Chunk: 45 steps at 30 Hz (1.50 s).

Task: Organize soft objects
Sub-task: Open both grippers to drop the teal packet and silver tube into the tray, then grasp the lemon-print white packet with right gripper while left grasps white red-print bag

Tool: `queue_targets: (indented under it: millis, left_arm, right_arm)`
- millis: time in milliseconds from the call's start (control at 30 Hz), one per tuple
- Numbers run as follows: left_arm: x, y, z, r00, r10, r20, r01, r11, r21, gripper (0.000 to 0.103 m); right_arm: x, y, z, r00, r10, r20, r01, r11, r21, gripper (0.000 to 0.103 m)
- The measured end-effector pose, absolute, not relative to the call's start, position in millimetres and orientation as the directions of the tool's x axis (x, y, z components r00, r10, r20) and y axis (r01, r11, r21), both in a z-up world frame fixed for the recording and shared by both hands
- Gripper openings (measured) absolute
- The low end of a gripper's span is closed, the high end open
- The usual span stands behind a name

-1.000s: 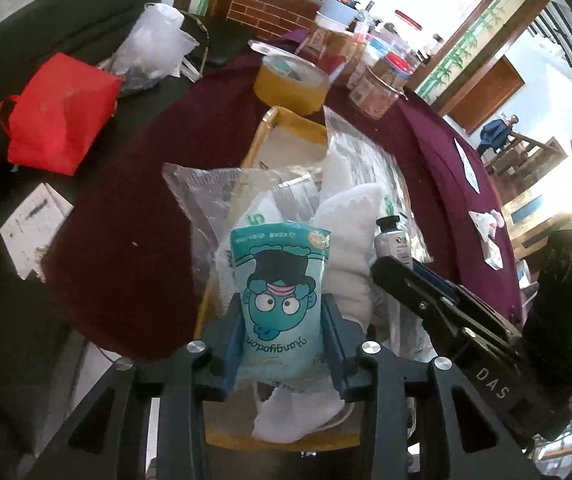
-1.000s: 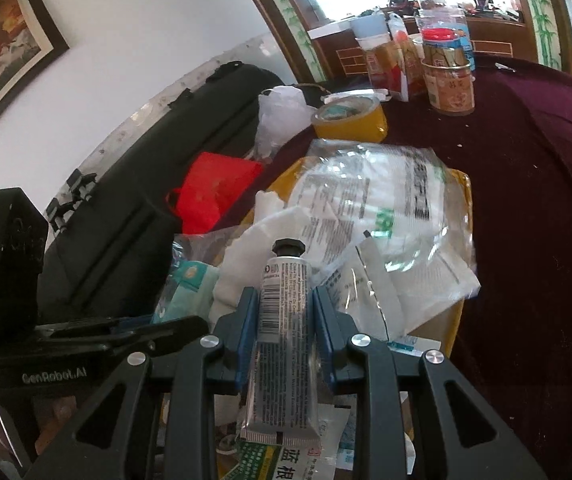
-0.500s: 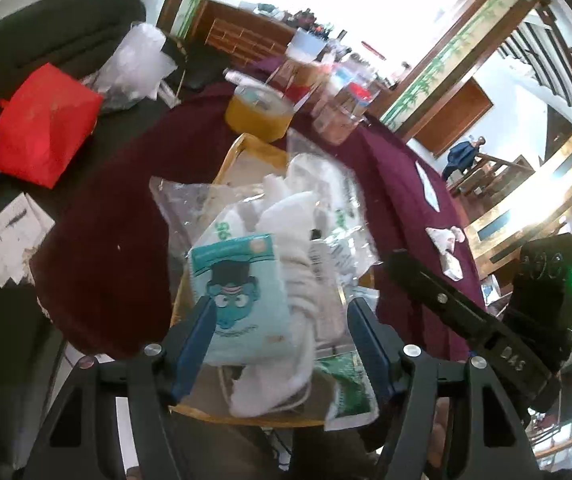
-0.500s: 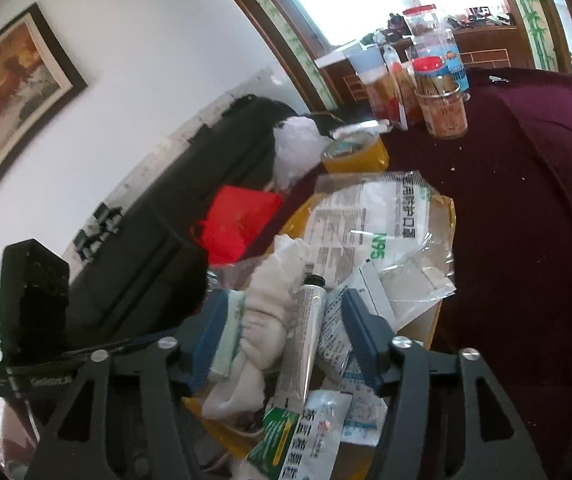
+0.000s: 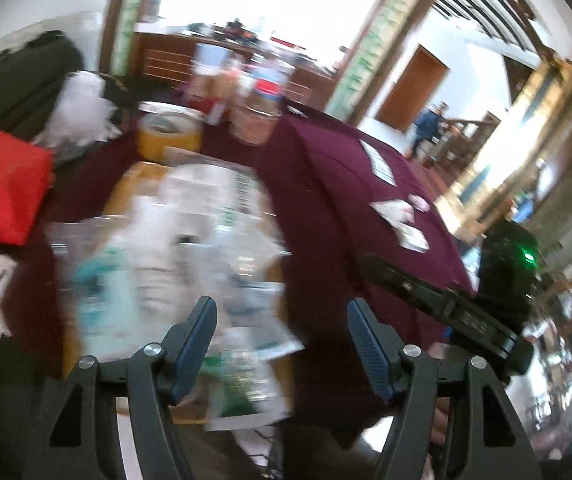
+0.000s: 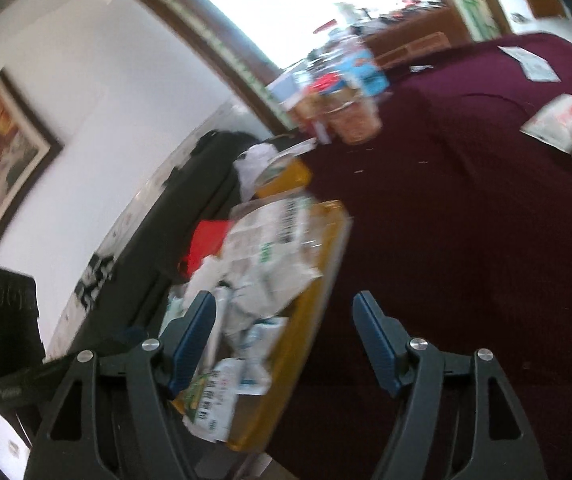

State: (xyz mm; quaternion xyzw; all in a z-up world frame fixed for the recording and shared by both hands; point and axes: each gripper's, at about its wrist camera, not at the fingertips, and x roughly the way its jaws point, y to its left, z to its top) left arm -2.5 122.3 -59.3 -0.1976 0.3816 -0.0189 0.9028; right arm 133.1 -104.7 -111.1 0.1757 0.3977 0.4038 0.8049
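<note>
A yellow tray on the maroon table holds a blurred heap of soft things: a teal pouch, a white cloth and clear plastic packets. My left gripper is open and empty, off the heap's right side, over the tray's corner and the cloth. In the right wrist view the same tray lies to the left, with a grey tube beside the left finger. My right gripper has its jaws opening, with only the tray edge and tablecloth between them.
Jars and a yellow tape roll stand behind the tray. A red bag and a white plastic bag lie on the dark sofa to the left. Loose packets lie on the maroon cloth at the right.
The left gripper let go of the teal pouch and the right one let go of the tube. Both opened and swung back and to the right, away from the heap.
</note>
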Motion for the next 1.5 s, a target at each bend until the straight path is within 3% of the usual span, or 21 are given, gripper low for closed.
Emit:
queue_targets:
  millis: [267, 467, 700, 1000, 1200, 1400, 1500]
  left_arm:
    - [35, 56, -66, 0.65, -0.27, -0.71, -0.013, 0.931, -0.366, 0.071]
    - [54, 32, -69, 0.623, -0.29, -0.727, 0.017, 0.934, -0.358, 0.071]
    - [69, 23, -80, 0.594, -0.311, -0.742, 0.021, 0.928, -0.372, 0.071]
    - [82, 19, -84, 0.576, -0.31, -0.756, -0.001, 0.925, -0.38, 0.071]
    - [97, -3, -77, 0.565, -0.303, -0.767, 0.023, 0.935, -0.353, 0.071]
    - [143, -36, -76, 0.525, -0.302, -0.796, 0.053, 0.945, -0.324, 0.071]
    - [174, -51, -81, 0.474, -0.333, -0.815, 0.077, 0.938, -0.338, 0.071]
  right_arm:
    - [183, -182, -131, 0.418, 0.735, -0.534, -0.31, 0.668, 0.677, 0.071]
    - [246, -244, -151, 0.493, 0.557, -0.668, -0.024, 0.776, 0.63, 0.071]
    - [333, -283, -183, 0.446, 0.417, -0.792, 0.263, 0.784, 0.562, 0.072]
    - [384, -249, -179, 0.495, 0.19, -0.848, 0.26, 0.899, 0.353, 0.073]
    - [385, -255, -183, 0.545, 0.153, -0.824, 0.181, 0.938, 0.294, 0.055]
    - [376, -294, -184, 0.532, 0.29, -0.795, 0.212, 0.864, 0.457, 0.035]
    - [372, -311, -186, 0.533, 0.322, -0.782, 0.234, 0.832, 0.502, 0.033]
